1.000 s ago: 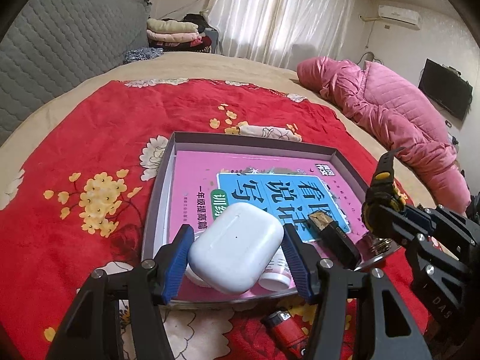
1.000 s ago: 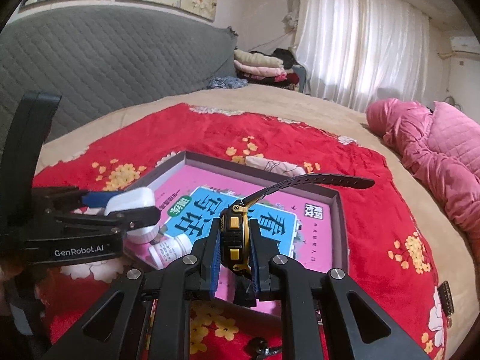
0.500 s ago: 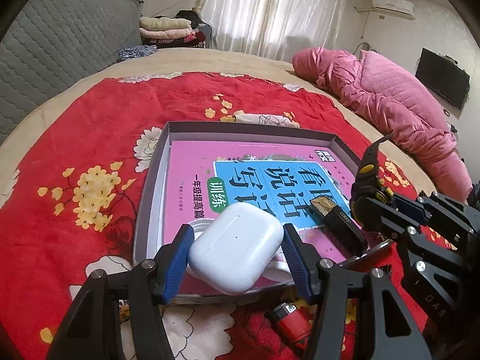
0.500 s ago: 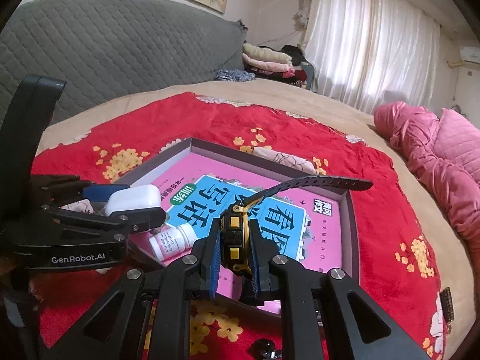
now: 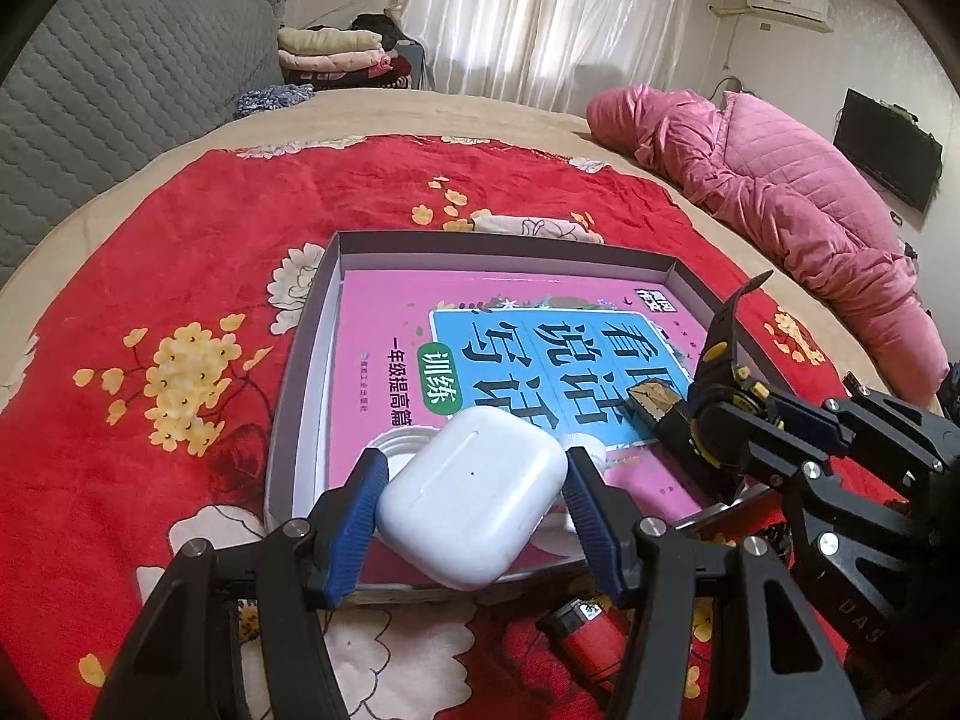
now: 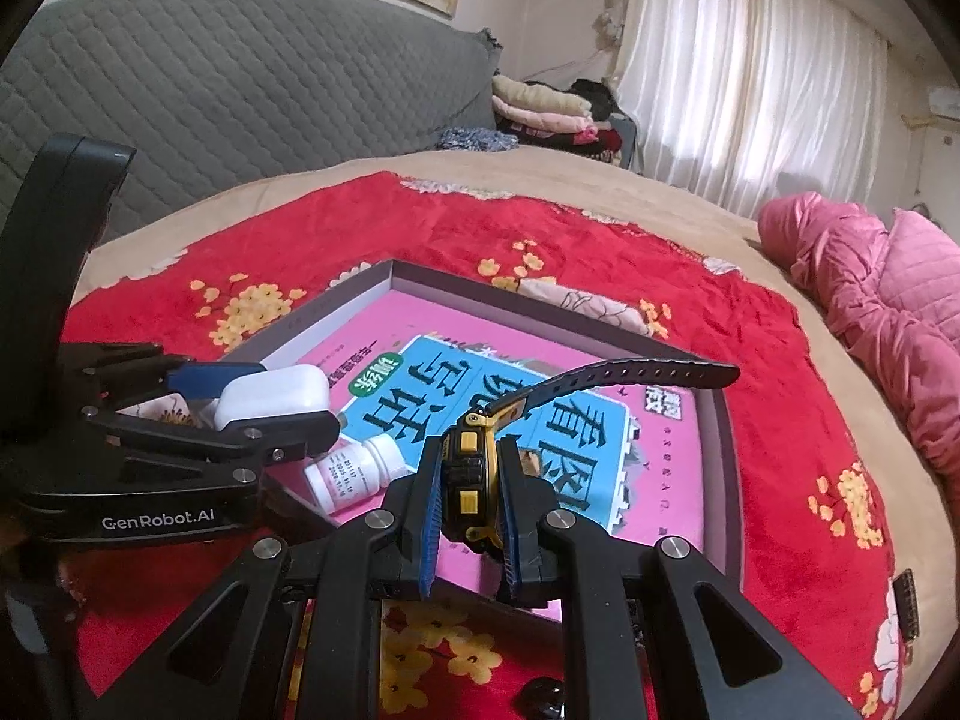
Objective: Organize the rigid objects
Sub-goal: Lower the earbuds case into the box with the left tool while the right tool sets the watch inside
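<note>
My left gripper (image 5: 471,501) is shut on a white earbuds case (image 5: 474,495), held over the near edge of a shallow grey box (image 5: 303,360) that has a pink and blue book (image 5: 540,354) inside. The same left gripper (image 6: 270,402) and case (image 6: 273,393) show at the left of the right wrist view. My right gripper (image 6: 468,492) is shut on a black and yellow watch (image 6: 471,480), its strap (image 6: 630,375) sticking up over the box. A white pill bottle (image 6: 354,471) lies in the box under the case.
A red lighter (image 5: 591,630) lies on the red flowered blanket (image 5: 150,300) just in front of the box. A pink padded jacket (image 5: 780,192) lies at the far right of the bed. A grey quilted headboard (image 6: 240,84) stands behind. A small dark object (image 6: 543,693) sits near my right gripper.
Both views have shifted slightly, so the box sits a little further from the camera. Both grips are unchanged.
</note>
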Demonstrator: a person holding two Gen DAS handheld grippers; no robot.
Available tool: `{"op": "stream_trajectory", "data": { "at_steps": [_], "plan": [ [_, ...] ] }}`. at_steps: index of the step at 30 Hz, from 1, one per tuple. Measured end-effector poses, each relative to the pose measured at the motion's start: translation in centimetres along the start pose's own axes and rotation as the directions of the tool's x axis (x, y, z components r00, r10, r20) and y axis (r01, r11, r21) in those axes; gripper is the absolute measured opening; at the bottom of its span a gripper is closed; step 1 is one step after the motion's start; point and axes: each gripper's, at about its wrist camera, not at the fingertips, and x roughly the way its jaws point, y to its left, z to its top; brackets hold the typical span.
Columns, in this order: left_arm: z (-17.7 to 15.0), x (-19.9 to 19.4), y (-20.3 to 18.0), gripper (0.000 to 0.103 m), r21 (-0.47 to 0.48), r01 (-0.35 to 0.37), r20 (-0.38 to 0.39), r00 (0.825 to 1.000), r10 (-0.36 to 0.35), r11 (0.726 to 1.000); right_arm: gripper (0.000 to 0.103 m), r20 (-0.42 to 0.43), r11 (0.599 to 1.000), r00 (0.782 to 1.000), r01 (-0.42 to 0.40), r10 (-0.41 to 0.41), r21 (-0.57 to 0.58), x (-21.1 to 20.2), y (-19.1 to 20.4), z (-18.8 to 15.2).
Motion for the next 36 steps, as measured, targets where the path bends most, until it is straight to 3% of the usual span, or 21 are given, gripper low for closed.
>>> {"op": "stream_trajectory", "data": {
  "at_steps": [16, 27, 36],
  "plan": [
    [-0.1, 0.4, 0.2, 0.06, 0.008, -0.022, -0.019, 1.0, 0.022, 1.0, 0.017, -0.118, 0.997, 0.991, -0.07, 0.068, -0.011, 2.7, 1.1, -0.8],
    [-0.2, 0.7, 0.2, 0.06, 0.019, -0.028, -0.025, 0.999, 0.028, 0.999, 0.018, -0.135, 0.994, 0.986, -0.094, 0.101, 0.055, 3.0, 0.4, -0.8],
    [-0.2, 0.7, 0.2, 0.06, 0.024, -0.031, -0.025, 0.999, 0.032, 0.999, 0.025, -0.129, 0.994, 0.986, -0.094, 0.102, 0.061, 2.4, 0.4, -0.8]
  ]
}}
